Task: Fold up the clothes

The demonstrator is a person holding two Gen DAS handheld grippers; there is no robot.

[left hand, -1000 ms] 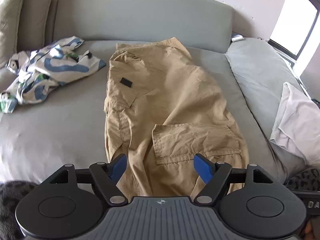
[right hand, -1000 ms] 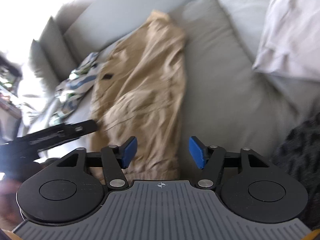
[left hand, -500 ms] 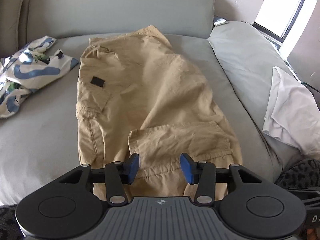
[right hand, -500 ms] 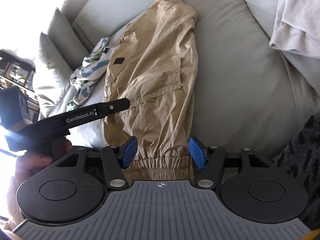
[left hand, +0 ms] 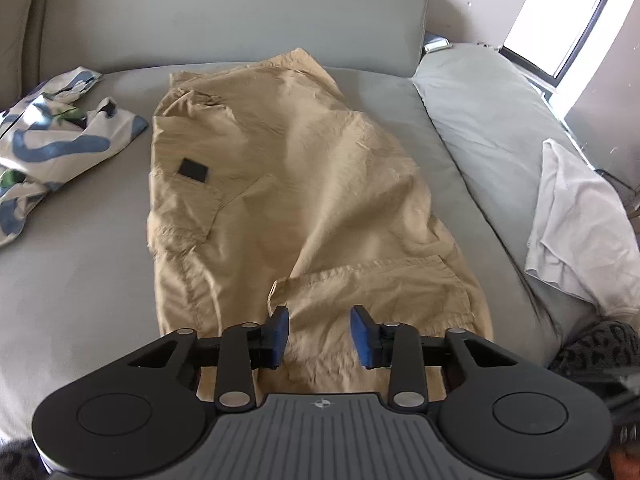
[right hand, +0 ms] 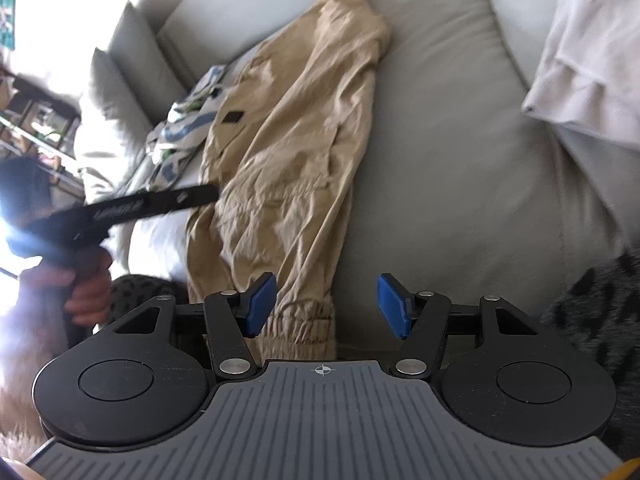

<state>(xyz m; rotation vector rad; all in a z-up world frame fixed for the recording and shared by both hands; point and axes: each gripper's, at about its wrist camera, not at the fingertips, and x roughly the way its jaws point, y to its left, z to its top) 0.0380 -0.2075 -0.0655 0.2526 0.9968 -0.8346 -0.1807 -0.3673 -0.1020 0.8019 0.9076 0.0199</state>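
Tan cargo pants (left hand: pixel 304 184) lie lengthwise on the grey bed (left hand: pixel 72 280), waist at the far end, with a black patch and a flap pocket showing. My left gripper (left hand: pixel 320 336) hovers low over the lower leg; it is open with a narrow gap and the fabric lies beneath it. In the right wrist view the same pants (right hand: pixel 296 168) run away from me, and their elastic cuff (right hand: pixel 300 322) sits just inside the left fingertip of my right gripper (right hand: pixel 327 307), which is open wide. A hand (right hand: pixel 86 292) holds the left gripper (right hand: pixel 152 206) at the pants' left edge.
A blue-and-white patterned garment (left hand: pixel 52 148) is bunched at the left. A grey pillow (left hand: pixel 488 120) and a white cloth (left hand: pixel 580 232) lie to the right, with dark spotted fabric (left hand: pixel 596 344) at the near right. A padded headboard (left hand: pixel 240 16) backs the bed.
My left gripper's jaws have narrowed from wide, and it has moved in lower over the pants leg. The right gripper has come down near the cuff, staying open.
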